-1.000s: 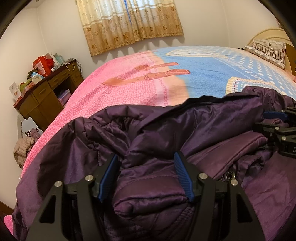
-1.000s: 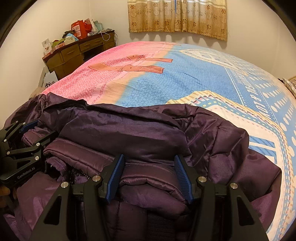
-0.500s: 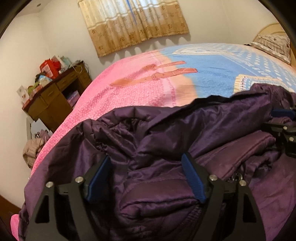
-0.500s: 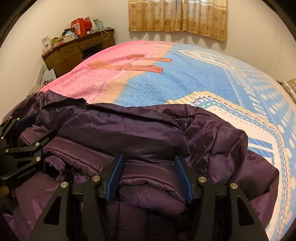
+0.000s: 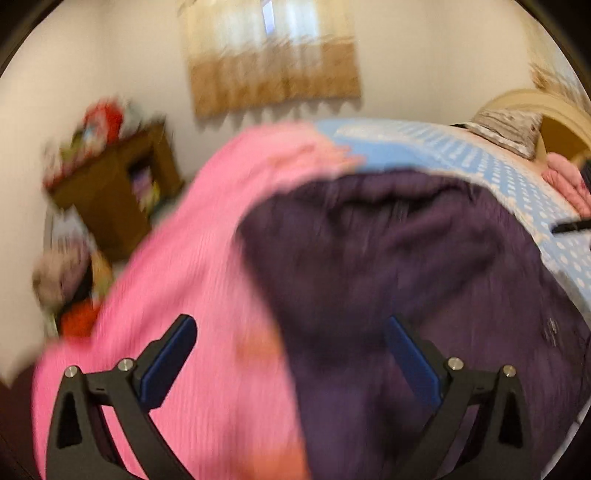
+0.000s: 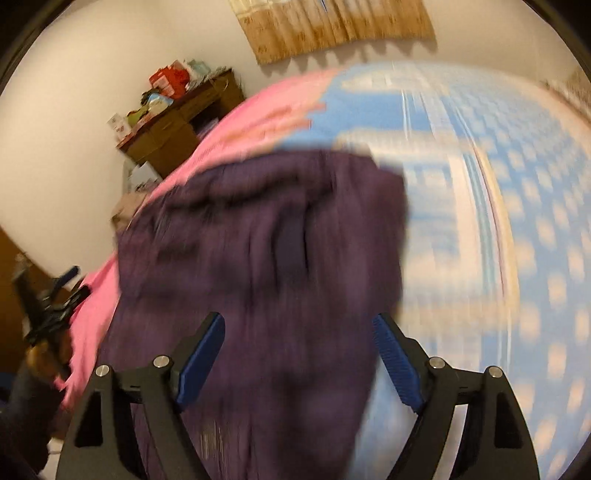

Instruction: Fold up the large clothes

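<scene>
Both views strongly blurred. In the left wrist view, left gripper (image 5: 290, 354) with jaws spread wide, having just been opening, nothing pinched between the blue pads (image 5: 168, 363); below them only pink bedspread (image 5: 192, 280) on the left and purple jacket (image 5: 406, 258) on the right. Jacket lying on the bed, filling centre and right of this frame. In the right wrist view, right gripper (image 6: 299, 360) also wide, jaws just been opening, pads apart from the cloth; purple jacket (image 6: 266, 251) in the centre, across the pink and blue halves of the cover. Left gripper (image 6: 51, 306) visible at the left edge. Wooden desk (image 6: 173, 129) in upper left, curtain (image 6: 332, 26) at top.
</scene>
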